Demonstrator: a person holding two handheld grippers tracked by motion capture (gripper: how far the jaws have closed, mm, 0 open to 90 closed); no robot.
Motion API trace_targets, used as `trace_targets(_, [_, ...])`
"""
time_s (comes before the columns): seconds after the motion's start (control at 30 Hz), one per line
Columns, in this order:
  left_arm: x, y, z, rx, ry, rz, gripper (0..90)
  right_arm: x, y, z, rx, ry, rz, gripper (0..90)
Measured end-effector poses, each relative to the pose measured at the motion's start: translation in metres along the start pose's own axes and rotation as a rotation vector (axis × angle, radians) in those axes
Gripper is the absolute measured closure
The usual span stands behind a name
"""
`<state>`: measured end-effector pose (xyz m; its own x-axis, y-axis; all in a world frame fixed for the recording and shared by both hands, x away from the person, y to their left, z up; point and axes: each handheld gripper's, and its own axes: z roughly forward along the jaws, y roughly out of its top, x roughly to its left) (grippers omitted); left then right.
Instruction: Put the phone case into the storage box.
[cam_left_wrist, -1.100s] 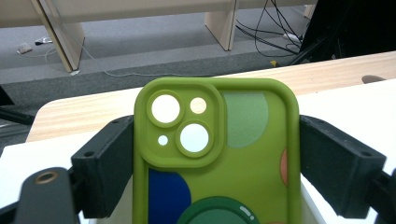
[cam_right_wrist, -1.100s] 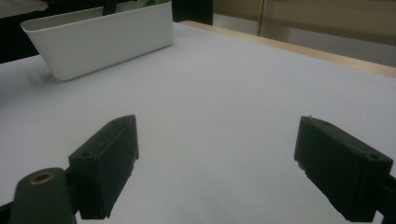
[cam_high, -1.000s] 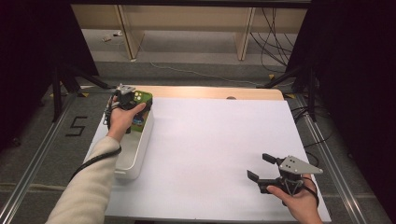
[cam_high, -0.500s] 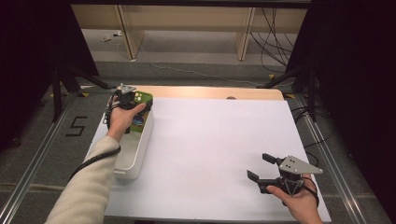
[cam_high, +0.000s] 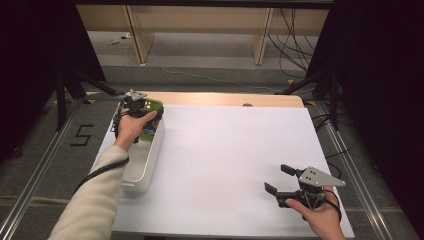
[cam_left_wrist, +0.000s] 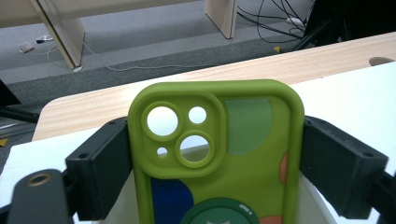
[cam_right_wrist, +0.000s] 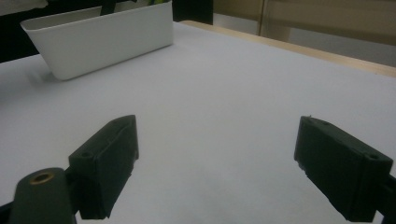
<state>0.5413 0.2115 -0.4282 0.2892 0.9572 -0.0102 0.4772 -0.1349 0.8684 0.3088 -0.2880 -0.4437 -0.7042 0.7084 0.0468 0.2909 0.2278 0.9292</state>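
Item: green phone case (cam_left_wrist: 219, 154), between my left gripper (cam_high: 136, 106) jaws, which have just been easing open, above the white bin's (cam_high: 150, 162) far end; risk: it slips out crooked; right gripper (cam_high: 287, 184) idle, wide.

A lab: black curtains (cam_high: 380, 75), loose floor cables (cam_high: 295, 30), a white-covered test table (cam_high: 230, 150)

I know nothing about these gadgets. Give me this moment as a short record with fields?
Held item: green phone case, between the jaws of the left gripper
Left jaws: have just been opening, case between them
Place: over the far end of the white bin
Right gripper: jaws wide apart, nothing between them
Surface: white table
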Motion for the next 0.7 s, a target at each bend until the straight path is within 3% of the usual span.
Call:
trace_targets(0.47, [-0.0039, 0.0000, 0.0031, 0.010, -0.007, 0.026, 0.7, 0.0003, 0.0000, -0.0001, 0.002, 0.002, 0.000, 14.9])
trace_targets(0.7, [-0.0040, 0.0024, 0.0017, 0.008, -0.015, 0.029, 0.0, 0.0003, 0.0000, 0.0001, 0.002, 0.003, 0.000, 14.9])
